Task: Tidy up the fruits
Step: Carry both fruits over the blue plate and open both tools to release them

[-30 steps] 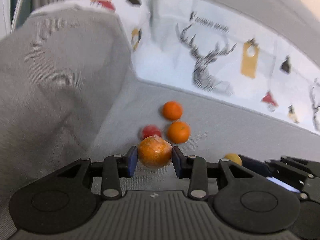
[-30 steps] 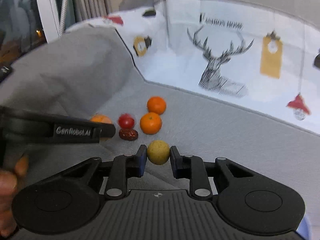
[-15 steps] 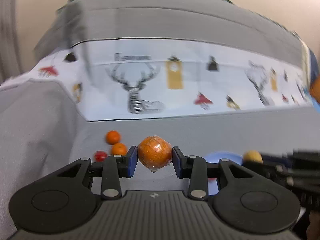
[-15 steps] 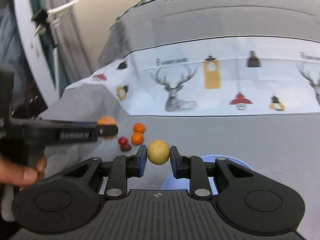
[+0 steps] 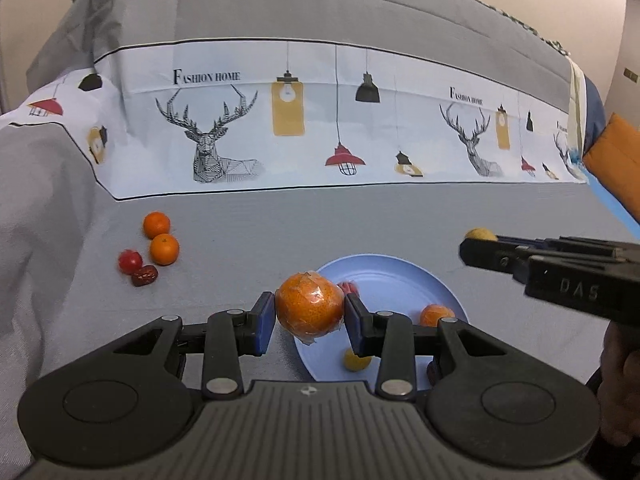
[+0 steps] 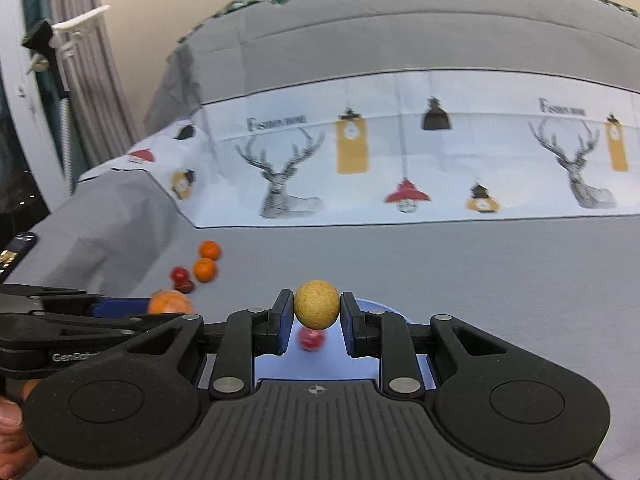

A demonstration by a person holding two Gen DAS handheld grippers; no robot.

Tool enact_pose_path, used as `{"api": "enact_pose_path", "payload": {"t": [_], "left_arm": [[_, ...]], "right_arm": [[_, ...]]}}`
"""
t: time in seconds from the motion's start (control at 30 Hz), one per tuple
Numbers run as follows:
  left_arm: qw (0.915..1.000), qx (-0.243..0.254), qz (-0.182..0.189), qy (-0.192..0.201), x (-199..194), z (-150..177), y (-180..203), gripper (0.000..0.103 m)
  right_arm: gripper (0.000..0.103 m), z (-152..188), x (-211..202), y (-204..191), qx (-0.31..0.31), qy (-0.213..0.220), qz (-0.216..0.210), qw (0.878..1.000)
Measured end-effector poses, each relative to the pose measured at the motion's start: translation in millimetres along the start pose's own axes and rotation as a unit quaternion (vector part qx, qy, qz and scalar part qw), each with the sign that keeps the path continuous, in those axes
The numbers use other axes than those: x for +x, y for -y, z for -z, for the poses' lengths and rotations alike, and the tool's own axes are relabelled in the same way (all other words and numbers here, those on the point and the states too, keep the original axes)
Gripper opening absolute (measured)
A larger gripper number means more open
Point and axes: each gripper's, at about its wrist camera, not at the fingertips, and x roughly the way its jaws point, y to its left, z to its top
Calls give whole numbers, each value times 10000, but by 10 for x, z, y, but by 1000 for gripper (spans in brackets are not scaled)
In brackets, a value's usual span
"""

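Observation:
My left gripper [image 5: 310, 316] is shut on a plastic-wrapped orange [image 5: 310, 310], held above the left rim of a blue plate [image 5: 392, 280]. My right gripper [image 6: 316, 312] is shut on a small tan-yellow round fruit [image 6: 316, 309], held over the same plate [image 6: 376, 305]. The plate holds a small orange [image 5: 436, 314], a yellow fruit [image 5: 356, 360] and a red fruit [image 6: 311, 338]. In the left wrist view the right gripper [image 5: 472, 244] shows at the right with its fruit [image 5: 480, 234]. In the right wrist view the left gripper [image 6: 132, 310] shows at the left with the orange [image 6: 170, 303].
Two small oranges [image 5: 157, 224] [image 5: 164, 249], a red fruit [image 5: 130, 261] and a dark red date [image 5: 145, 275] lie on the grey sheet [image 5: 280, 232] at the left. A deer-print band [image 5: 288, 136] rises behind. An orange cushion [image 5: 616, 160] is at far right.
Both grippers have swung right from the fruit cluster on the sheet, each carrying its fruit, and now hang over the blue plate.

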Motion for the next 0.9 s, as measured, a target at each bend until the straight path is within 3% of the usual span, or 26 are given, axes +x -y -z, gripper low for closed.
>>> {"api": "enact_pose_path", "payload": {"t": [0.13,0.3,0.57,0.9], "left_arm": [[9999,24,75,-138,162,24,46,41],[9997,87,237,-38,211,22,126,41],[9957,566,579,-443,366,144,335,41],[9950,540,633,-545,403,168,335,41]], "right_arm": [[26,37,15,30,-108,-81,141,9998],[26,68,42,-23,-384,-169,197,9989],[26,72,144,8,-308,-311,323,9985],[26,85,191,-22,-398,-395,324,9979]]}}
